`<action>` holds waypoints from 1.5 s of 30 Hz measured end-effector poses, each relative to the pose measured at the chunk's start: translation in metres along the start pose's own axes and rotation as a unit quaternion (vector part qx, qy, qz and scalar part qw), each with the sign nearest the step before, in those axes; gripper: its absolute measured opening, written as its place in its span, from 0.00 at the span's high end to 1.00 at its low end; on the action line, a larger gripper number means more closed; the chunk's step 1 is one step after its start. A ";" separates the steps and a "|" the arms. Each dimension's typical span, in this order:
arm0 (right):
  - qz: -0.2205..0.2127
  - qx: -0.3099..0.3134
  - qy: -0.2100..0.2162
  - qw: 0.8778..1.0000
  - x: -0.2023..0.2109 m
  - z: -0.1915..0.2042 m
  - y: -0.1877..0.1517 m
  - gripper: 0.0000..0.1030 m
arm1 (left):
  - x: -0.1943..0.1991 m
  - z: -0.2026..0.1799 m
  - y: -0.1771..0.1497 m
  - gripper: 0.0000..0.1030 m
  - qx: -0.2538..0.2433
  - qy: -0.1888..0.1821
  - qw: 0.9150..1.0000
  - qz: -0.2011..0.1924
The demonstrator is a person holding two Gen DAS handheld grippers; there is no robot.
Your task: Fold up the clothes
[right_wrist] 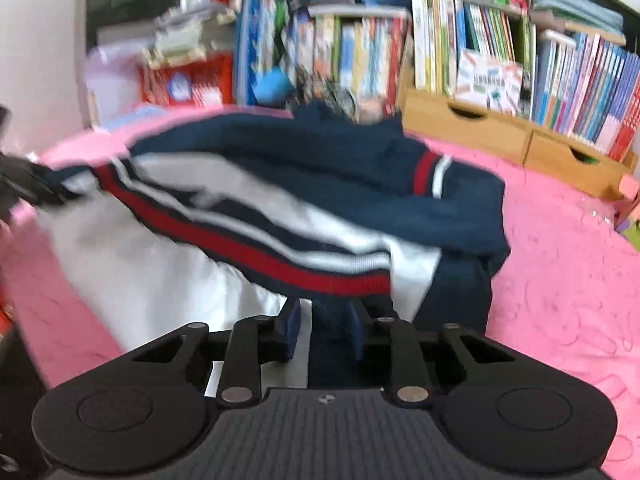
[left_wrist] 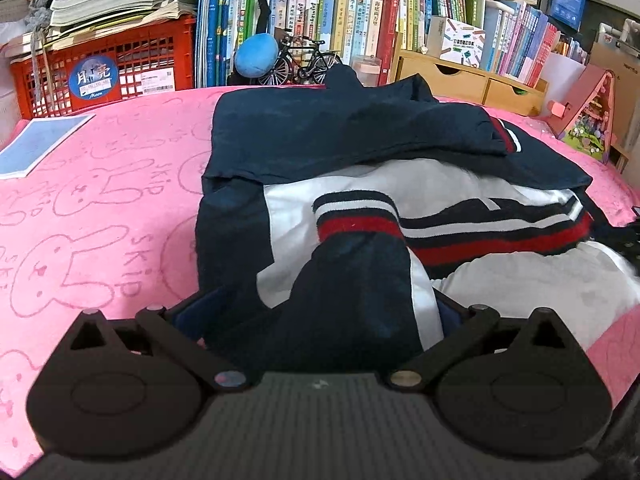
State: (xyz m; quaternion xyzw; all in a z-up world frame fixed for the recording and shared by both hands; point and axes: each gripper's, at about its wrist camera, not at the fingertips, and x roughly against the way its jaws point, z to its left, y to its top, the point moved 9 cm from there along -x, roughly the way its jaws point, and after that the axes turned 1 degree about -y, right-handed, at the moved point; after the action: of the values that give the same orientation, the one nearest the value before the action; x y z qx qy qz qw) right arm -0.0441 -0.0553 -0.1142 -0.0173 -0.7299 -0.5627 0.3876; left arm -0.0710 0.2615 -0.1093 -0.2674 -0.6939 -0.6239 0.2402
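A navy and white jacket (left_wrist: 340, 140) with red, white and navy ribbed bands lies on the pink bunny-print cover (left_wrist: 100, 208). In the left wrist view a navy sleeve with a striped cuff (left_wrist: 356, 216) drapes over my left gripper (left_wrist: 320, 320); its jaws stand wide apart and the fingertips are hidden under the cloth. In the right wrist view, which is blurred, my right gripper (right_wrist: 325, 330) is shut on the jacket's hem (right_wrist: 332, 276) and holds it lifted, with the white lining (right_wrist: 152, 264) hanging to the left.
A red crate (left_wrist: 104, 68) with papers, a bookshelf (left_wrist: 328, 20), a blue plush ball (left_wrist: 256, 54), a toy bicycle (left_wrist: 300, 62) and a wooden drawer unit (left_wrist: 468, 78) line the far edge. A blue sheet (left_wrist: 36, 144) lies at the left. A pink toy house (left_wrist: 588, 120) stands at the right.
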 end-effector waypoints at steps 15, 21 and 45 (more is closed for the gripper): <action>0.018 -0.065 -0.019 0.998 -0.021 -0.027 0.030 0.45 | 0.016 0.004 0.034 0.00 0.041 -0.053 0.998 -0.007; 0.029 -0.081 0.007 0.996 -0.035 -0.024 0.024 0.37 | -0.018 0.001 0.024 0.00 0.015 -0.038 0.999 0.029; 0.005 -0.058 0.035 0.998 -0.028 -0.012 0.017 0.36 | -0.015 -0.012 0.014 0.11 0.002 -0.016 1.000 0.002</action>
State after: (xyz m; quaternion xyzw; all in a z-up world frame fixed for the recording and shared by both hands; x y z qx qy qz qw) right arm -0.0105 -0.0472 -0.1155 -0.0235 -0.6817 -0.6029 0.4139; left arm -0.0499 0.2499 -0.1076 -0.2788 -0.6981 -0.6178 0.2306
